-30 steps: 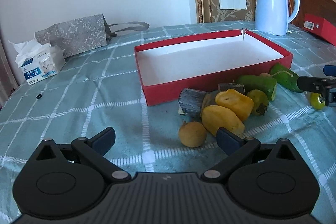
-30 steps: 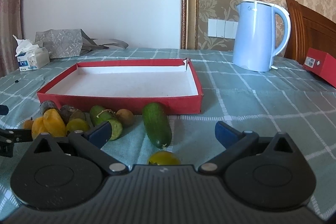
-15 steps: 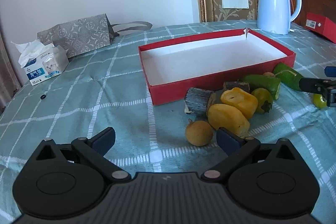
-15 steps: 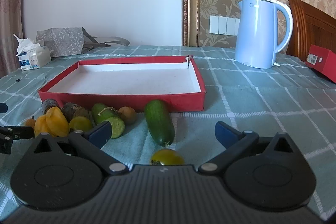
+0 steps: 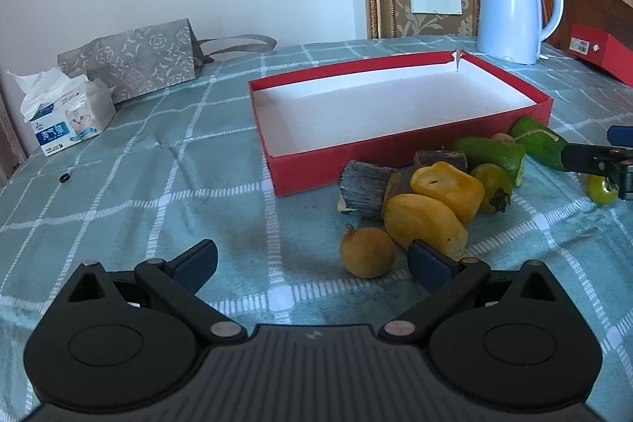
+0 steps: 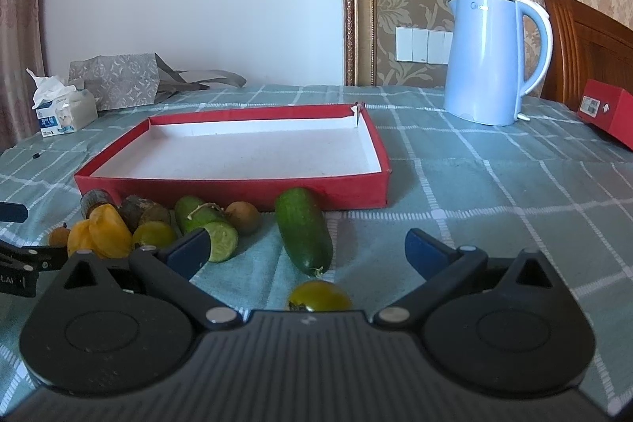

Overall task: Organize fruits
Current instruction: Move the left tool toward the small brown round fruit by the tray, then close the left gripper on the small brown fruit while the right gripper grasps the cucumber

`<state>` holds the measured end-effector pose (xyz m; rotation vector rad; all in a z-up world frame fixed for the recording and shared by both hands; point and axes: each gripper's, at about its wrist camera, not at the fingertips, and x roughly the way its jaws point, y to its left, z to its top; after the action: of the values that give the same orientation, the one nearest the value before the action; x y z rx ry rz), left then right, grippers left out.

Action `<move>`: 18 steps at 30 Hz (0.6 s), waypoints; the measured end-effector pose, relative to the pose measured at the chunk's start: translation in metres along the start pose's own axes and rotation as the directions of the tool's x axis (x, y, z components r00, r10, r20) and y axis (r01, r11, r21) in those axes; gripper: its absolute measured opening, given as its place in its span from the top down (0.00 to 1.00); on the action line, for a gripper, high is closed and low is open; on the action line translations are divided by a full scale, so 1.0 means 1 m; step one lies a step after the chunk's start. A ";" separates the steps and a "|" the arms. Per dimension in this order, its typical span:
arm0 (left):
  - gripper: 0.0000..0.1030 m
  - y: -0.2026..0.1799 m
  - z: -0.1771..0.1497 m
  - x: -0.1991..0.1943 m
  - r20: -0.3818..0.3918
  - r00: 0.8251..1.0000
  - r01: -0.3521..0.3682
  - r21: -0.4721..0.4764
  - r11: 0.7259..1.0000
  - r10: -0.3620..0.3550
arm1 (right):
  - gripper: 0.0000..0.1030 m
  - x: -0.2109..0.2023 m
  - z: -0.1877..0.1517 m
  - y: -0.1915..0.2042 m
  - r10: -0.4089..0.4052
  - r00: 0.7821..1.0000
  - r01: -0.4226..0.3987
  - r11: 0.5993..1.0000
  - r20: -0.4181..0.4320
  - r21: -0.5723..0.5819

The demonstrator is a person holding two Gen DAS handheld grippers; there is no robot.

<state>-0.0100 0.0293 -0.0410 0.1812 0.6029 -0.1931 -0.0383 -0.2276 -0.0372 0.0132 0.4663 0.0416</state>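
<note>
Since a second ago the left gripper (image 5: 312, 260) is sitting closer to the round yellow fruit (image 5: 367, 252), jaws spread, gripping nothing. The fruit pile (image 6: 158, 224) is lying before the empty red tray (image 6: 237, 180). The right gripper (image 6: 306, 248), likewise spread, is hovering over a green tomato (image 6: 319, 296). The kettle (image 6: 490, 58) lettering is unreadable.

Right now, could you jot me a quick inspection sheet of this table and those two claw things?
Surface: table under a green checked cloth.
Job's things: red tray holds nothing; whole cucumber, cut cucumber, yellow-green tomato and yellow fruit pieces lie in front of it.
Clutter: blue kettle, tissue box, grey paper bag, red box.
Grippers: left gripper and right gripper open, holding nothing.
Cables: nothing seen.
Surroundings: white wall, patterned wallpaper, wall switches.
</note>
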 end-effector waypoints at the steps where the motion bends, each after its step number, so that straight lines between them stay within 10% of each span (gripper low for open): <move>1: 0.01 0.000 0.000 0.000 0.003 1.000 0.001 0.003 1.000 -0.001 | 0.00 0.001 0.000 0.000 -0.002 1.000 0.002 1.000 -0.004 -0.001; 18: 0.72 0.004 0.000 0.000 -0.007 0.991 0.135 0.042 0.990 -0.135 | 0.00 0.006 0.000 -0.003 0.016 0.999 -0.015 1.000 -0.034 0.025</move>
<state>-0.0090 0.0328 -0.0409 0.1817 0.6161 -0.3370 -0.0327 -0.2300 -0.0403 0.0403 0.5005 0.0510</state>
